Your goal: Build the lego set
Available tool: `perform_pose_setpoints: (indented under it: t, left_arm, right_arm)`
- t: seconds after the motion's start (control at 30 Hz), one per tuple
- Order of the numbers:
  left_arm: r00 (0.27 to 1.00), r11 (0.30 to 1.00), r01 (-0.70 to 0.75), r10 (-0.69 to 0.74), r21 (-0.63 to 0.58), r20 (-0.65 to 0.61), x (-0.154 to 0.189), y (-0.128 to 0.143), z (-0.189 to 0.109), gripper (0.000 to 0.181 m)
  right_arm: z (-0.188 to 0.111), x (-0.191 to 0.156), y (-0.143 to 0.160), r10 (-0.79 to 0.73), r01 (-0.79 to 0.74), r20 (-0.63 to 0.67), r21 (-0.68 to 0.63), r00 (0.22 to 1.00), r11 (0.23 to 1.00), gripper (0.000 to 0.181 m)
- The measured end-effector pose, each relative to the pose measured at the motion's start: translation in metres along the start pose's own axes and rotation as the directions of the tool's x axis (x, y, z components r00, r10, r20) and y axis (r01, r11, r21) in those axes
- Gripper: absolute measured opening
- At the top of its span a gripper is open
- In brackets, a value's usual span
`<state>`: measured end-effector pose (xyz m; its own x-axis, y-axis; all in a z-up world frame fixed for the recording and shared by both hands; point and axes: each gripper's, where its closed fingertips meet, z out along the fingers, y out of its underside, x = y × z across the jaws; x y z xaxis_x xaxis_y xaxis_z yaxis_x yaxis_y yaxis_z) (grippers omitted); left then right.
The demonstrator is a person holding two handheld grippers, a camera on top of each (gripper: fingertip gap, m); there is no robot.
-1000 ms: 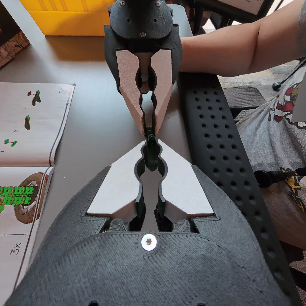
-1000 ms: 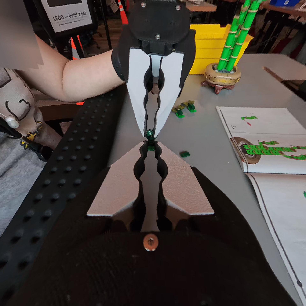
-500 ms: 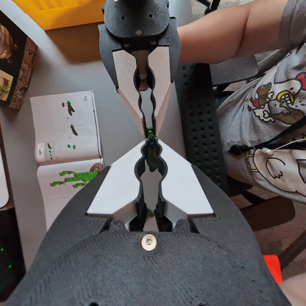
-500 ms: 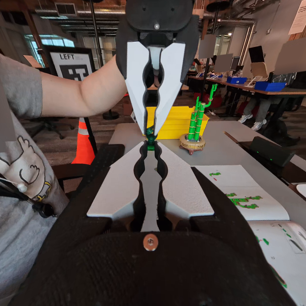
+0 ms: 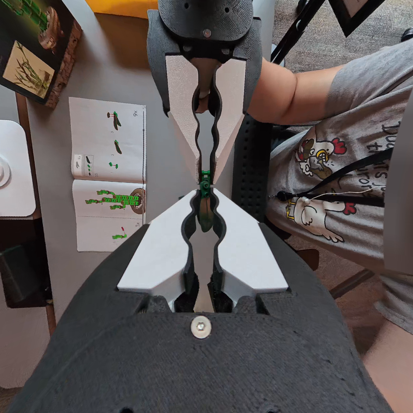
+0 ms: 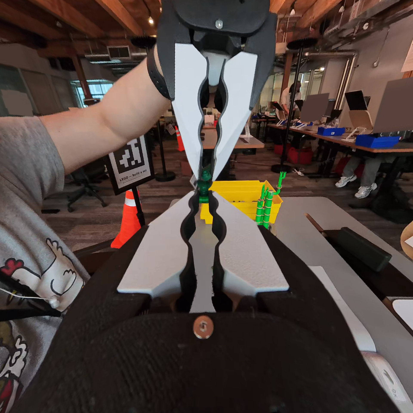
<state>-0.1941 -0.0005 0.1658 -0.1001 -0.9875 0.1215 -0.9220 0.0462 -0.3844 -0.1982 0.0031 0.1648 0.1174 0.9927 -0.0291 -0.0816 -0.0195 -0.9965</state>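
Held in the air above the table (image 5: pixel 107 73), tip to tip: left hand-held gripper (image 5: pixel 204 192) pinches a dark leaf (image 5: pixel 205 214), right hand-held gripper (image 6: pixel 203 194) a small green stem (image 6: pixel 203 194). Light, stiff, slippery plastic; likely best gripped near the joint.

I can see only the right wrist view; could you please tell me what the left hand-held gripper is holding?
Observer: The left hand-held gripper is shut on a dark green leaf piece. Its long blade runs back between the fingers, and its tip meets the right hand-held gripper's small green piece.
Operator: Is there a booklet on the table?
Observer: Yes, an instruction booklet lies open on the grey table.
Operator: Anything beyond it?
Observer: The set's box lies past it, top left.
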Motion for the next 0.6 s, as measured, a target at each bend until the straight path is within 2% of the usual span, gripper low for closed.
perform_pose_setpoints:
  t: [0.1,0.3,0.6]
  left_arm:
    - [1.000,0.999,0.020,-0.020,-0.042,-0.013,0.002,0.005,0.001,0.006]
    - [0.995,0.999,0.036,-0.039,-0.033,-0.087,0.007,-0.003,0.012,0.006]
    - [1.000,0.998,0.004,-0.005,-0.060,-0.027,-0.007,0.003,0.013,0.006]
  right_arm:
    - [-0.004,0.002,0.002,0.020,-0.020,0.013,0.007,1.000,1.000,0.006]
    - [-0.008,0.004,0.004,0.023,-0.023,0.021,0.006,1.000,1.000,0.006]
    - [-0.007,0.010,0.008,0.014,-0.014,-0.007,-0.005,1.000,1.000,0.006]
